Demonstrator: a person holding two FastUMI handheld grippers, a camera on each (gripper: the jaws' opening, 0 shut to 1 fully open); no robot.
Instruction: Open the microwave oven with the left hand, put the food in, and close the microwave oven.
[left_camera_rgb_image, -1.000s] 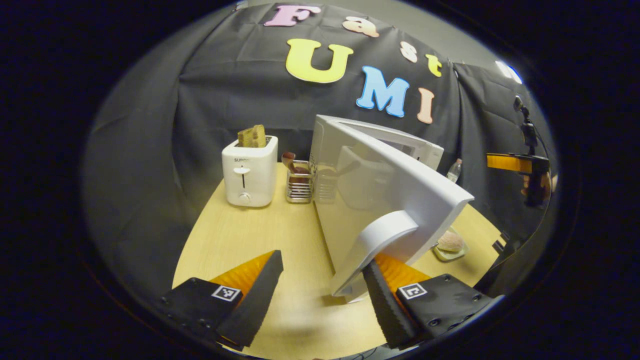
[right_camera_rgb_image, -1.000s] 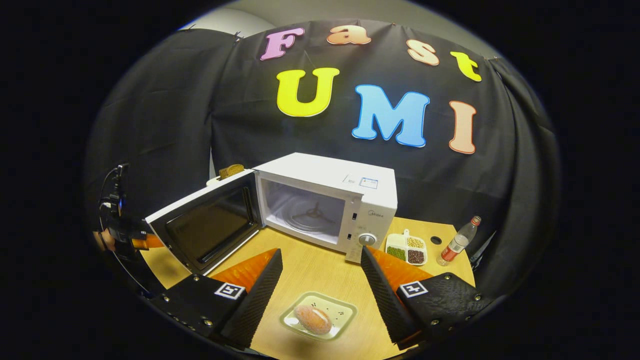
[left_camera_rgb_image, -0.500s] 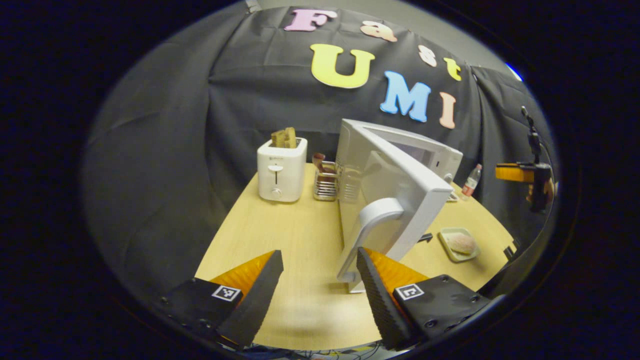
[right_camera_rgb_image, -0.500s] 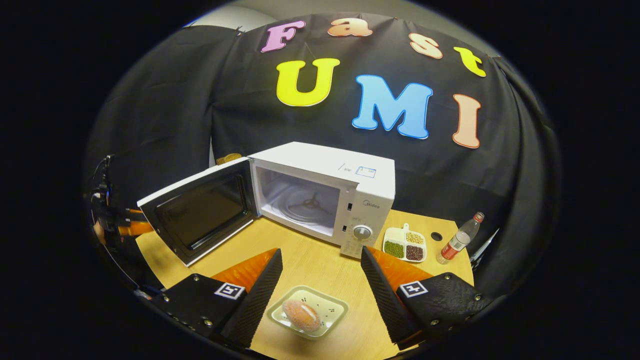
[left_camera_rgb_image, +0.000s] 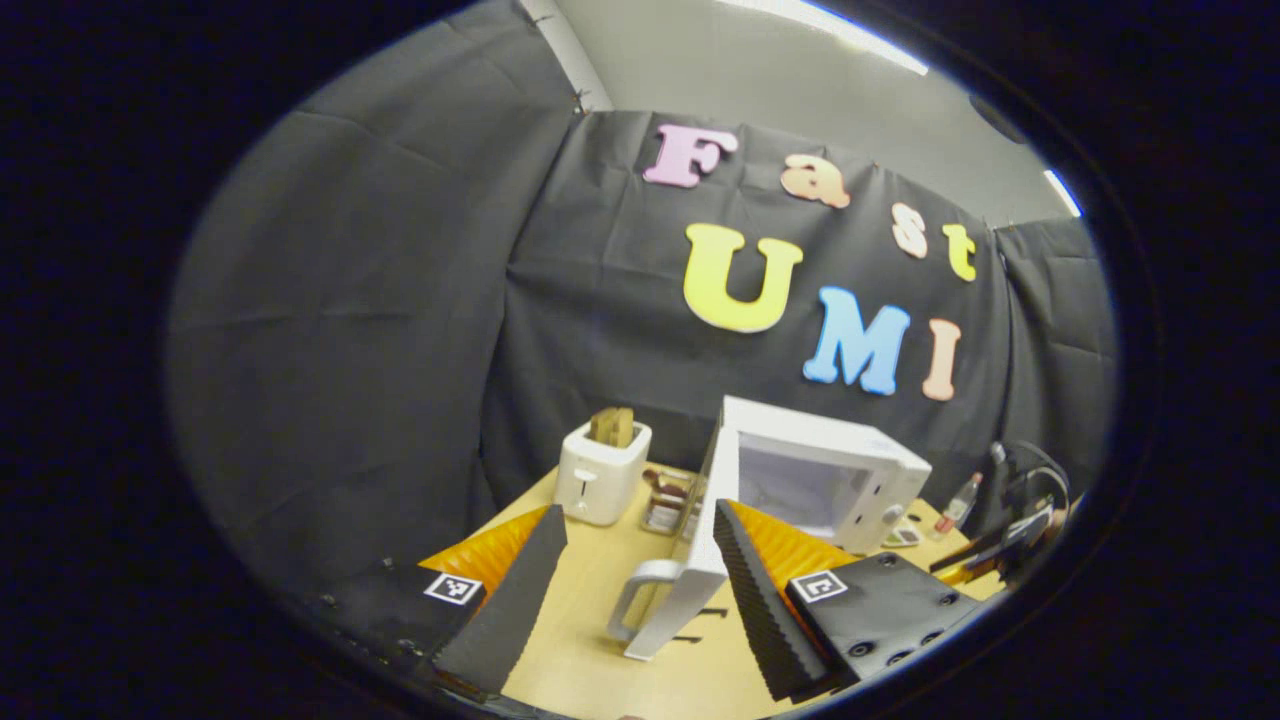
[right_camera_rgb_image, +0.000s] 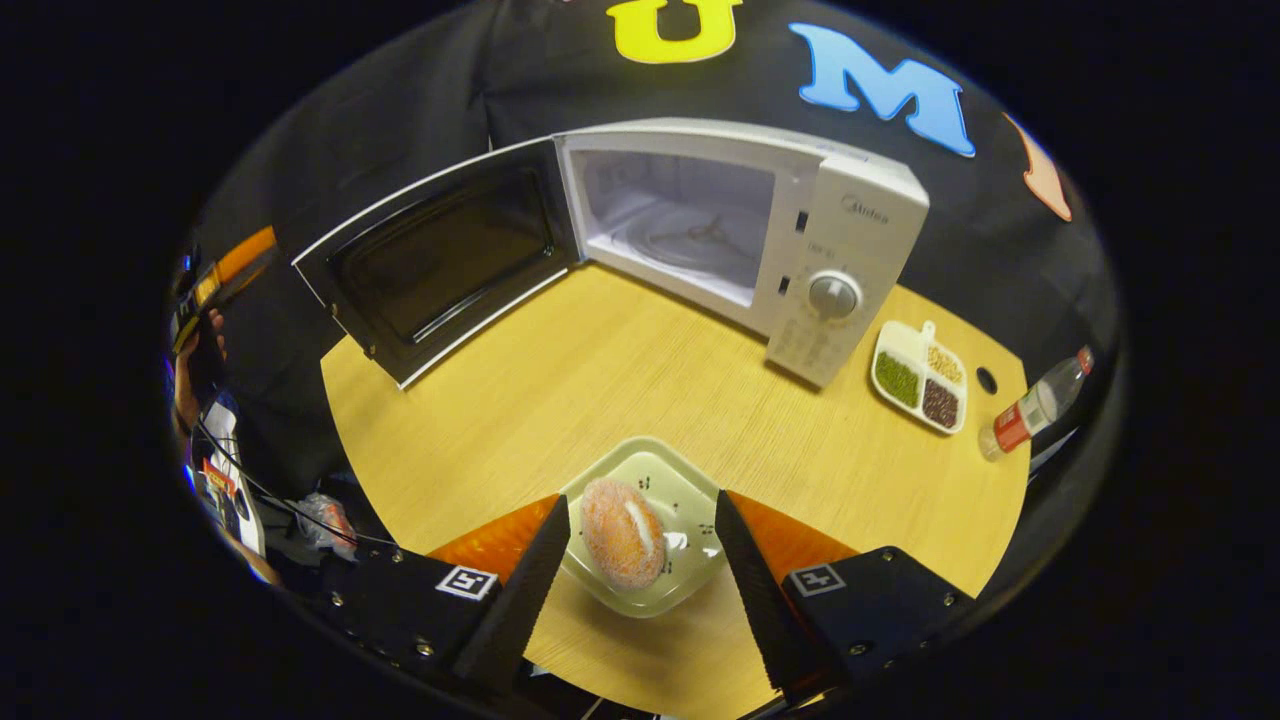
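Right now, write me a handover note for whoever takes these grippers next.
Left hand-held gripper: open, holding nothing, away from the door handle.
Right hand-held gripper: open, fingers on either side of the plate with the bun, not closed on it.
Microwave: door swung wide, cavity bare, turntable visible.
Done: door opened.
Left: grip the plate, put it inside, then shut the door.

Right gripper (right_camera_rgb_image: 632, 575): black screwed housing, square marker tags
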